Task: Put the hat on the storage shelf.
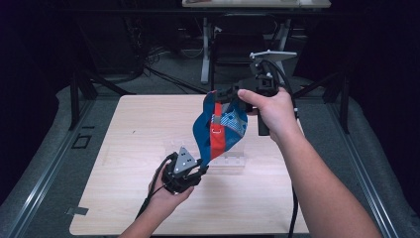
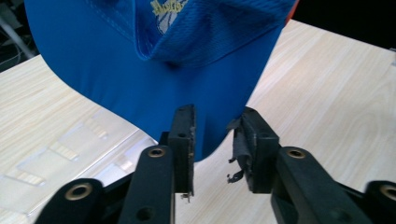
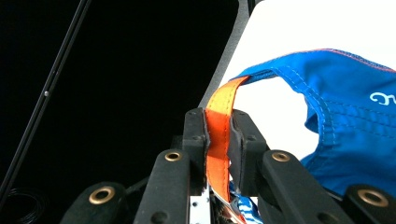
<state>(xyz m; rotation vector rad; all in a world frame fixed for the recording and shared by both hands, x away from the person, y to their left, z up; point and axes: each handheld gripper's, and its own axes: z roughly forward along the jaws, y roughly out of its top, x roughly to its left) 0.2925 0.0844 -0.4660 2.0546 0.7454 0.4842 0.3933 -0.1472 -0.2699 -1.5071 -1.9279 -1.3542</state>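
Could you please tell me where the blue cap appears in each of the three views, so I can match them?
High view: blue cap hangs mid-frame, above the table.
Left gripper view: its brim fills the top, dipping between the open jaws.
Right gripper view: at right.
Shared landmark: the orange strap, clamped by the right gripper.

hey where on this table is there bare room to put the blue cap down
The left half of the table, from its left edge to the clear plastic stand, is bare, as is the far strip. It is crowded mid-table, where the blue cap hangs over the stand between the left gripper and right gripper.
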